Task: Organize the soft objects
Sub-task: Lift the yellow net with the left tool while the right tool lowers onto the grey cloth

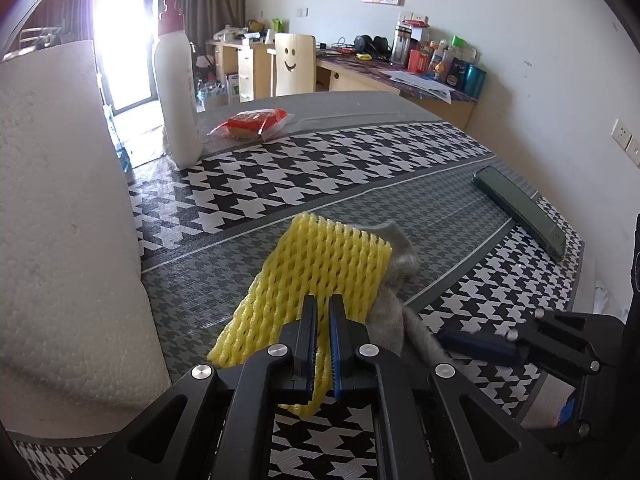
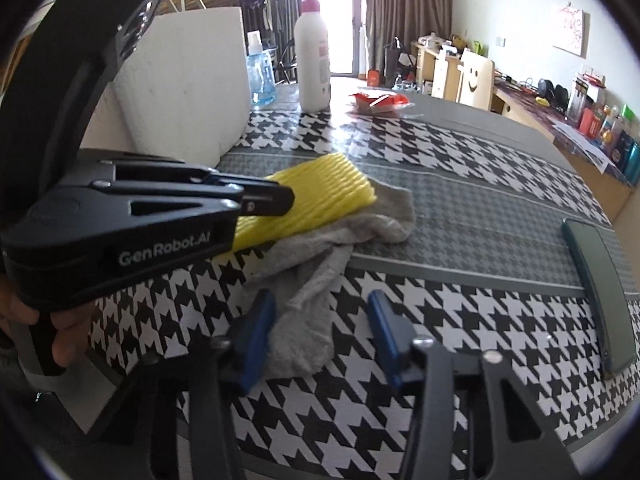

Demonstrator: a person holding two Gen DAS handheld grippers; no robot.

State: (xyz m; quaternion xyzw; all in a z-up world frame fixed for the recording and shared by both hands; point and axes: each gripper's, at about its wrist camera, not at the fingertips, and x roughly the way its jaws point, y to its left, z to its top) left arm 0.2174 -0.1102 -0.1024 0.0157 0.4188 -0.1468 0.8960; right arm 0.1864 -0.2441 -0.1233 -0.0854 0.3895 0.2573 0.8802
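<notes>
A yellow foam net sleeve [image 1: 320, 256] lies on the houndstooth table mat [image 1: 320, 168], partly over a crumpled grey sock [image 1: 400, 268]. My left gripper [image 1: 322, 300] is shut on the near edge of the net; from the right wrist view the left gripper [image 2: 288, 198] comes in from the left over the net [image 2: 320, 188]. The grey sock [image 2: 320, 280] trails toward my right gripper [image 2: 320, 300], whose blue pads [image 2: 256, 332] stand apart with the sock's end between them. The left pad is against the cloth and the right pad is clear of it. The right gripper's pad [image 1: 480, 344] also shows low at the right.
A big white foam block [image 1: 60, 200] stands at the left with a white pump bottle [image 1: 176, 88] behind it. A red snack packet [image 1: 256, 122] lies at the far side. A dark phone [image 2: 600, 292] lies at the right edge. A hand [image 2: 60, 332] holds the left gripper.
</notes>
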